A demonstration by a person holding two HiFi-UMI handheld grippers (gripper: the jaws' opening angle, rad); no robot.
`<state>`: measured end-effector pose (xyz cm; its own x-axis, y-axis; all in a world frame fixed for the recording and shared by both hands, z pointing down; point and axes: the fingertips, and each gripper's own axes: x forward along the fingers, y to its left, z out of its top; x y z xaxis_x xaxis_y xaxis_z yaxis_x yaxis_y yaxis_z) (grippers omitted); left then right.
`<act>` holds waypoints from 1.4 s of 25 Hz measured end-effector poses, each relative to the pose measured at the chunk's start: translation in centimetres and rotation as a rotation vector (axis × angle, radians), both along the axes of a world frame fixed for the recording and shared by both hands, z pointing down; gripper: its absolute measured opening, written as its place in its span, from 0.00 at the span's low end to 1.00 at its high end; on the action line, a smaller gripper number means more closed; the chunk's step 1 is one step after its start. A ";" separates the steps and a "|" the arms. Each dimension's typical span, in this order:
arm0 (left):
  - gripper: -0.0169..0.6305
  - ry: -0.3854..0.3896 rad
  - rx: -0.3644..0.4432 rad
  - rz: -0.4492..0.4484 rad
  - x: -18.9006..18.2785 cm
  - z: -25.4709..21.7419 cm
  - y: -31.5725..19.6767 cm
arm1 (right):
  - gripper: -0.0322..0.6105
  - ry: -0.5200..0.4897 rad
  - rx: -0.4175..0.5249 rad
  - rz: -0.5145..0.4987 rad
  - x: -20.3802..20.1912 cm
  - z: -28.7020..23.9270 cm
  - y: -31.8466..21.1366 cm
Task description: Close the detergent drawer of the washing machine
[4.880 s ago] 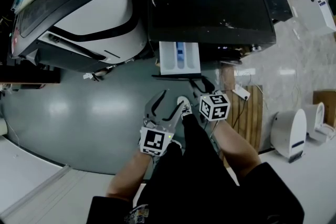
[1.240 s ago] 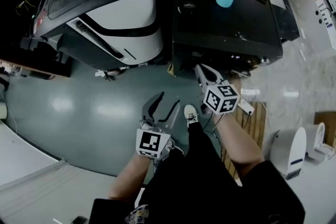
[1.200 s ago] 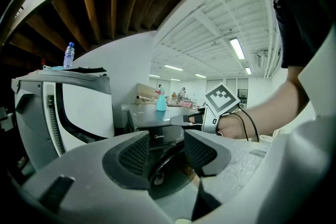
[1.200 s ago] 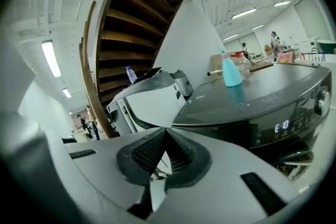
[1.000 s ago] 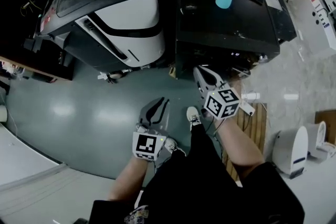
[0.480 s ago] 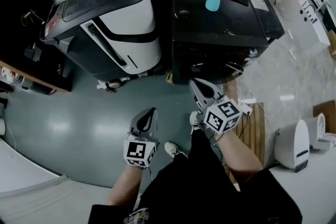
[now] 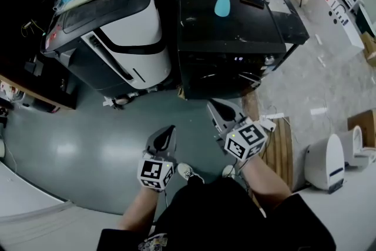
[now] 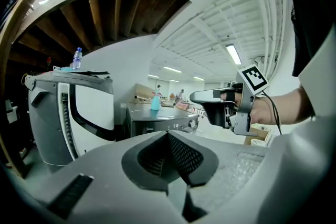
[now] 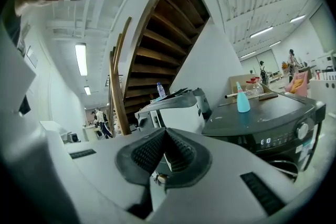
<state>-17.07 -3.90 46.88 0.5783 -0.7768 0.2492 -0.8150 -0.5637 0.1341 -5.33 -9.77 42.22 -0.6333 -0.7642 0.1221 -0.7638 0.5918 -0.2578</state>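
The black front-loading washing machine point(image 7: 235, 26) sits at upper centre of the head view, its detergent drawer point(image 7: 198, 63) flush with the front (seemingly home). The right gripper point(image 7: 212, 105), jaws together and empty, lies just below it, nearer than the equally closed, empty left gripper point(image 7: 168, 130).

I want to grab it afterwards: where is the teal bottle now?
In the head view the teal bottle stands on top of the black washing machine, near its back edge, just left of a flat black device.

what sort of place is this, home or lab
Likely a test lab or workshop hall, not a home: a black washing machine stands beside a big white machine on a grey floor, with strip lights overhead.
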 end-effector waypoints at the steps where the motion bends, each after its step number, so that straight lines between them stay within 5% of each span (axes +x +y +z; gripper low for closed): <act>1: 0.03 0.001 0.002 0.002 1.2 -0.2 0.1 | 0.05 0.004 0.006 -0.005 1.0 -0.3 0.4; 15: 0.03 -0.001 0.019 0.007 18.8 -2.0 5.7 | 0.05 0.006 0.019 -0.014 16.9 -0.8 7.2; 35: 0.03 0.004 0.028 -0.005 25.5 -2.2 12.8 | 0.05 0.019 0.006 -0.075 22.4 -0.3 15.0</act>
<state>8.46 8.92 44.70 0.5754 -0.7864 0.2247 -0.8173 -0.5633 0.1216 17.05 5.26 41.91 -0.6863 -0.7155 0.1303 -0.7221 0.6490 -0.2394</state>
